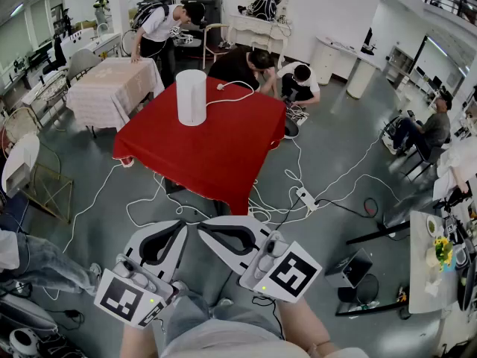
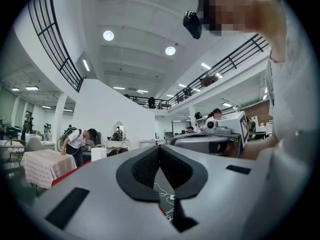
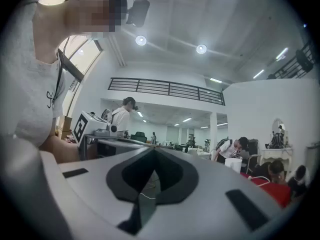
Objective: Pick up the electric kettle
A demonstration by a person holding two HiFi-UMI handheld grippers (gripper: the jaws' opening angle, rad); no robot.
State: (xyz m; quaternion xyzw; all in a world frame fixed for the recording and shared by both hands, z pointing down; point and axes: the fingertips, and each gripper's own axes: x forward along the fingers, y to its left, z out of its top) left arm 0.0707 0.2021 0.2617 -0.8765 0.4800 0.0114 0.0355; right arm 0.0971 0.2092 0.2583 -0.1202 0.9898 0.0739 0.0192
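- We see the white cylindrical electric kettle standing upright on the square table under a red cloth. It is near the far edge of the table, towards its far left corner, and nothing else stands beside it.
- A thin white cable runs from the foot of the kettle along the far edge and drops off towards the far right corner.
- The left gripper and the right gripper are both low and close to our body, over the grey floor, well apart from the near corner of the table.
- In the left gripper view the two jaws meet at their tips and nothing is between them; the kettle shows only small and far off.
- In the right gripper view the jaws are also pressed together and empty, with the kettle far away at the right.
- We judge that the task is at its very start: this is the approach, and no contact is made yet.
- The next move, as we see it, calls for walking up to the table, opening one pair of tongs wide and bringing it level to the kettle's side.
- We think the cable needs care, because it can pull back on the kettle when it is lifted.
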